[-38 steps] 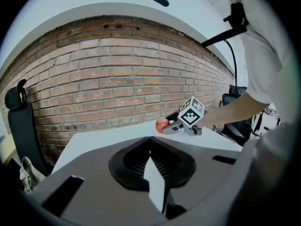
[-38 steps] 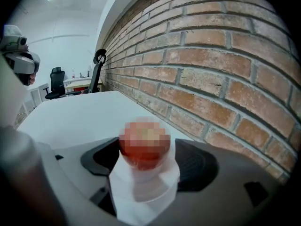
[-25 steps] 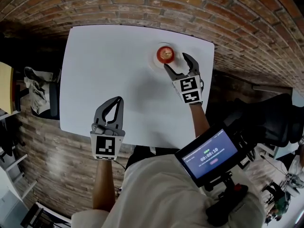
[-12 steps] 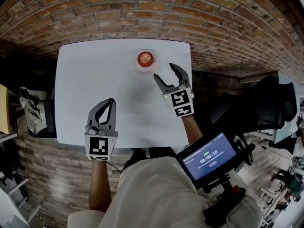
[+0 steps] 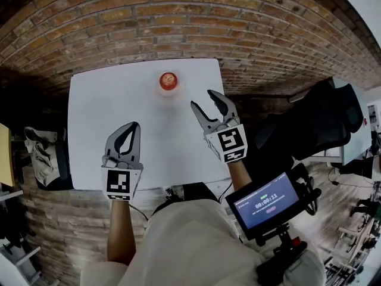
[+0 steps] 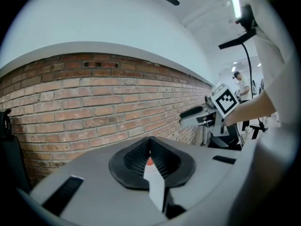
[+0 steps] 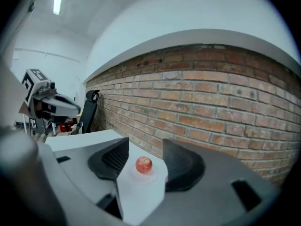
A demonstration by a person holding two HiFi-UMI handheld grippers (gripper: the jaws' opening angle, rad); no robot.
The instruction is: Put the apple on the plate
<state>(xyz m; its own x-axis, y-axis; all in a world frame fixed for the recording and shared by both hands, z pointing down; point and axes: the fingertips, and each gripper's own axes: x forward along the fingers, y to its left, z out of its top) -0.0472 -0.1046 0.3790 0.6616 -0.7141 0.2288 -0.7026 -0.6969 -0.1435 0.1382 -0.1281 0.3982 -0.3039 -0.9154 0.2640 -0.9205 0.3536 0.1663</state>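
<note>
apple (image 5: 168,80): glossy red
plate (image 7: 153,176): white
table (image 5: 113,94): plain white
wall (image 5: 178,16): red-brown brick, pale joints
left tongs (image 5: 136,125), right tongs (image 5: 202,99): grey, black pads, black-and-white square markers

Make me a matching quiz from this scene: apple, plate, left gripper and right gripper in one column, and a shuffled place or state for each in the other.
1 apple
2 plate
3 left gripper
4 right gripper

A jaws apart, nothing between them
B red, sitting on the plate
C jaws together
D white, near the table's far edge

Pairs: 1-B, 2-D, 3-C, 4-A.
Note: the right gripper's jaws have just been closing, with nothing between them.
</note>
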